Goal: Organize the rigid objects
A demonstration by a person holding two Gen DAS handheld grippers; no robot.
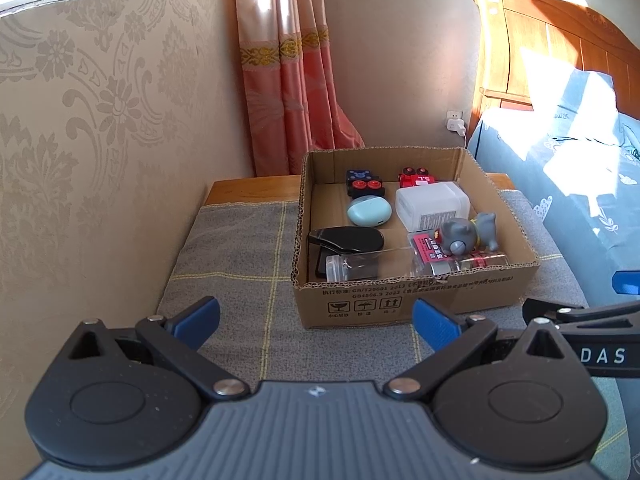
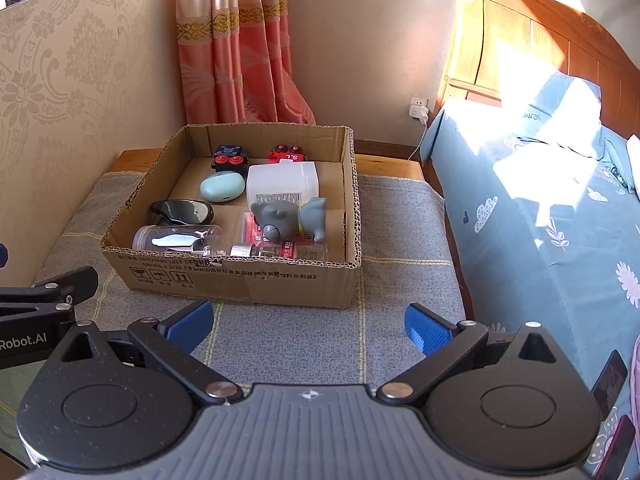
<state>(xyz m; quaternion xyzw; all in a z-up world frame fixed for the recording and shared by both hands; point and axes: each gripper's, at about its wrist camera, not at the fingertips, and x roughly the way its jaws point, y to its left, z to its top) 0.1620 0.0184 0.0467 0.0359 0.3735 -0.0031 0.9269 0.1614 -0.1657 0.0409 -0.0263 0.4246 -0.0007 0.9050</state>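
Brown corrugated cardboard box with black print. Inside: mint-green earbud case, grey cat figurine with a yellow collar, translucent white plastic container, glossy black glasses case, red toy car, black-and-blue toy car with red wheels, clear jar. Grey cloth crossed by thin yellow lines. Salmon-pink curtain with a gold ornamental band. Beige damask wallpaper. Blue pads on black gripper fingers. Blue-grey bedsheet with white clouds and flowers.

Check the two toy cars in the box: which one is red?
The toy car at the back right corner, behind the white container, is red. The other car, back left, is black and blue with red wheels.
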